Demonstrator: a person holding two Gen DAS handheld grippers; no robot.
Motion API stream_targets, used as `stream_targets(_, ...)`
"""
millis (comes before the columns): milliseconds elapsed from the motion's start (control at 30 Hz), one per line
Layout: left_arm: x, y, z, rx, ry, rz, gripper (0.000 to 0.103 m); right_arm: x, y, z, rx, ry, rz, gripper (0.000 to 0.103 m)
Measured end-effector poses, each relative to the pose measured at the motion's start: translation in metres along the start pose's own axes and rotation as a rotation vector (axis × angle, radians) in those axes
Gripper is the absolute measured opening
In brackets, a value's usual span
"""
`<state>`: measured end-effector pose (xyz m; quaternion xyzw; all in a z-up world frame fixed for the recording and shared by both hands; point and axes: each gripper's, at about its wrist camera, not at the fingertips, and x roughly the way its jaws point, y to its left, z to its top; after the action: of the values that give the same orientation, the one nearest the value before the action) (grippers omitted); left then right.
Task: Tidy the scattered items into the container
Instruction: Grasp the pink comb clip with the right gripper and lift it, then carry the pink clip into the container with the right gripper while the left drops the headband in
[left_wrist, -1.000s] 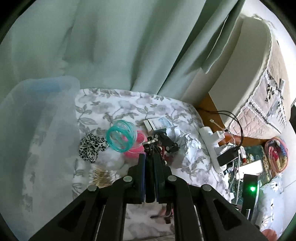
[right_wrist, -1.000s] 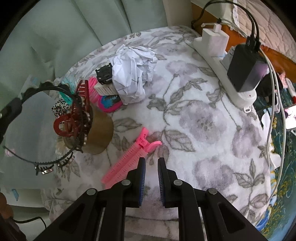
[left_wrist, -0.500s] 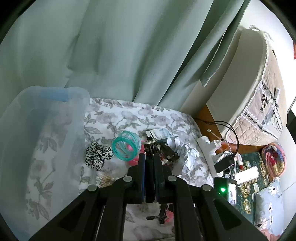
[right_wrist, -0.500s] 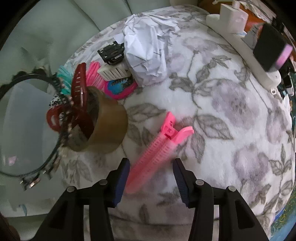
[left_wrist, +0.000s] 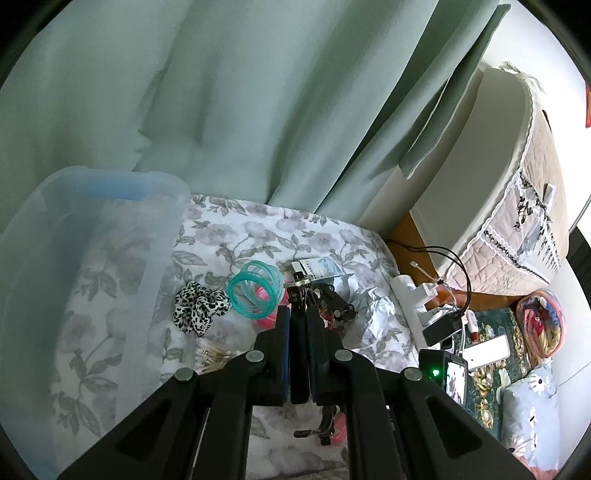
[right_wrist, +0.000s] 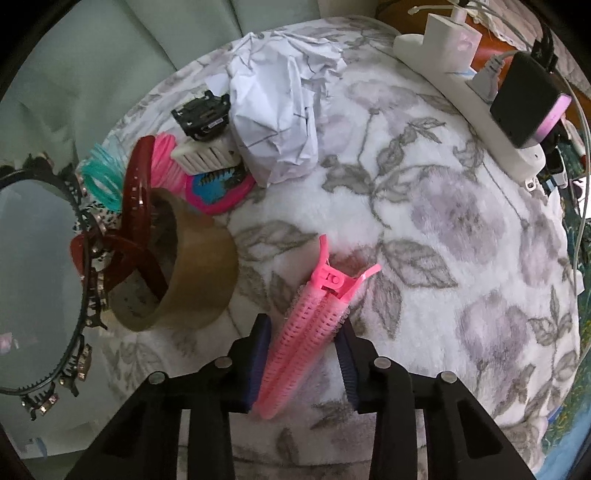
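Note:
A pink hair clip (right_wrist: 314, 325) lies on the flowered cloth, slanting between the fingers of my right gripper (right_wrist: 303, 354). Its jaws are closing around the clip, and the blue pads stand right at its sides. My left gripper (left_wrist: 298, 317) is shut on a black jewelled headband (right_wrist: 79, 347), which arcs in the air at the left of the right wrist view. A dark red claw clip (right_wrist: 136, 206) leans on a brown tape roll (right_wrist: 195, 273). The clear plastic bin (left_wrist: 110, 181) stands to the left of the left gripper.
Teal coil bands (left_wrist: 255, 291), a spotted scrunchie (left_wrist: 201, 304), crumpled paper (right_wrist: 280, 110), a pink brush (right_wrist: 218, 188) and a white comb (right_wrist: 207, 153) lie on the cloth. A power strip (right_wrist: 461, 81) with a black charger (right_wrist: 524, 103) lines the right edge. A green curtain hangs behind.
My right gripper came down over the pink clip, spread its jaws wide, then narrowed them around it. The left wrist view tilted up, showing more of the bin.

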<state>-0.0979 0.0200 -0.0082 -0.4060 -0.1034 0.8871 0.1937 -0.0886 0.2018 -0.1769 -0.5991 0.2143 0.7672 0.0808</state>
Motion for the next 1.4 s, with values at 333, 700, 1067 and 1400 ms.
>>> stream_targets(333,-0.029,-0.008,-0.001,0.002,-0.04,0.025,0.008,-0.033,-0.021,-0.009,-0.008,-0.061,0.132,0.03)
stream_targets(700,-0.061,-0.018,0.003,0.015,-0.106,0.063,0.008,-0.103,-0.036,-0.015,0.007,-0.194,0.289,0.03)
stream_targets(1067,-0.104,-0.025,0.013,0.038,-0.218,0.072,0.008,-0.168,-0.03,-0.027,-0.05,-0.32,0.346,0.03)
stream_targets(1400,-0.155,0.002,0.021,-0.01,-0.342,0.098,0.008,-0.222,0.007,-0.035,-0.17,-0.419,0.392,0.03)
